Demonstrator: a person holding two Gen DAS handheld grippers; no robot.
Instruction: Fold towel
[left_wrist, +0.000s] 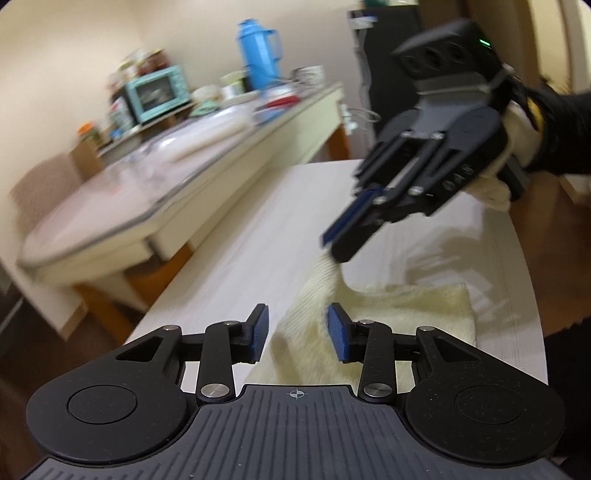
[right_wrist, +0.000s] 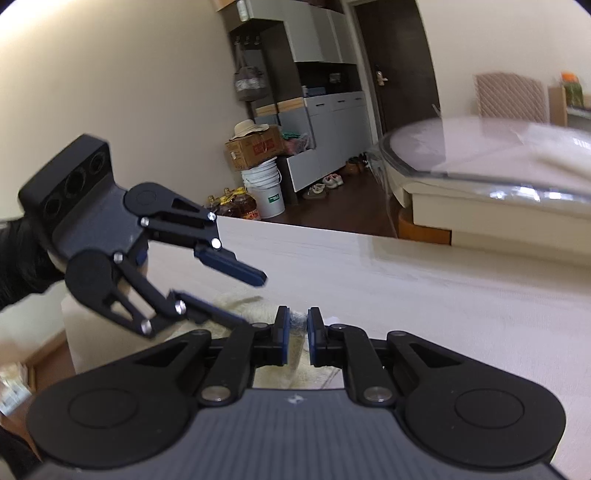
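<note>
A cream towel (left_wrist: 399, 306) lies partly flat on a pale wooden table (left_wrist: 229, 258), with one corner lifted off the surface. The right gripper (left_wrist: 334, 245), held by a white-gloved hand (left_wrist: 513, 147), is clamped on that raised corner, pulling the cloth up into a peak. The left gripper (left_wrist: 297, 332) hovers just beside the towel's near edge with its blue pads (left_wrist: 338, 332) spread apart, holding nothing. This looks like the start of a fold: one corner is secured, the second not yet. The next move likely calls for the left gripper to close on the neighbouring corner, so both can carry the edge across together.
</note>
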